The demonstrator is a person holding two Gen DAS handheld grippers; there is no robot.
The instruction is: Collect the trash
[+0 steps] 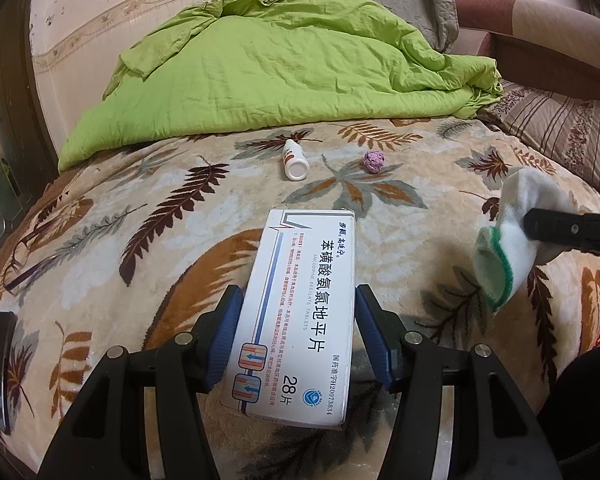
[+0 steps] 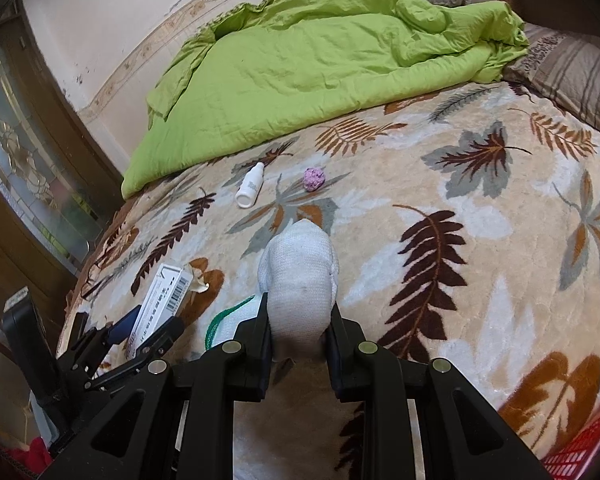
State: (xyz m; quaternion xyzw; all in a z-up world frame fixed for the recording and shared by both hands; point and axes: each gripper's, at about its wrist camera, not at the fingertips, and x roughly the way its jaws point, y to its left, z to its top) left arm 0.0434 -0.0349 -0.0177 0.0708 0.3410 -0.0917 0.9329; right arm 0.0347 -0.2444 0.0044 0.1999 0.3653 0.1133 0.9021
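My left gripper (image 1: pixel 298 312) is shut on a white medicine box (image 1: pixel 300 316) with blue print, held above the leaf-patterned blanket (image 1: pixel 140 240). The same box (image 2: pixel 162 300) shows at the lower left of the right wrist view, between the left gripper's fingers. My right gripper (image 2: pixel 298 320) is shut on a white sock (image 2: pixel 300 280) with a green cuff; that sock (image 1: pixel 512 236) hangs at the right of the left wrist view. Further up the bed lie a small white bottle (image 1: pixel 294 160) (image 2: pixel 251 190) on its side and a crumpled purple wad (image 1: pixel 373 161) (image 2: pixel 314 179).
A green quilt (image 1: pixel 260 68) is heaped at the head of the bed, with pillows (image 1: pixel 560 128) to the right. Eyeglasses (image 1: pixel 24 256) and a dark phone (image 1: pixel 0 364) lie near the bed's left edge. A red basket (image 2: pixel 580 456) shows at the lower right.
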